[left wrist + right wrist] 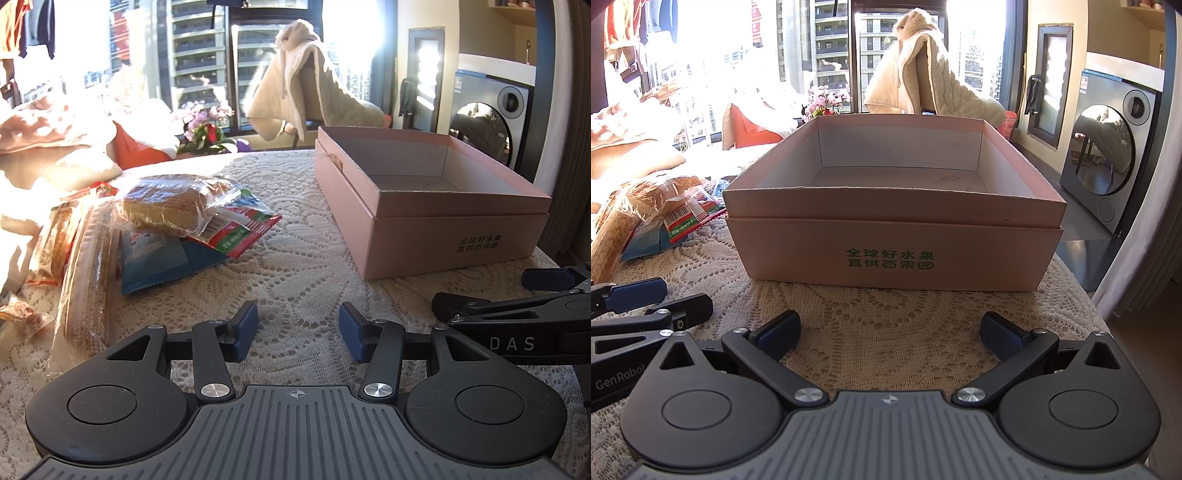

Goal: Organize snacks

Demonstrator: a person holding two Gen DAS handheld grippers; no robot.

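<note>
At far left, a heap of plastic-wrapped snack packets (162, 218) lay on the lace-covered table (295, 266), a clear-wrapped bread bun (166, 206) on top. The left gripper (298, 330) sat near, jaws apart, holding nothing. The right gripper (889, 334) was likewise spread wide and empty. Beyond it stood the open pink cardboard box (894, 254), interior bare.
</note>
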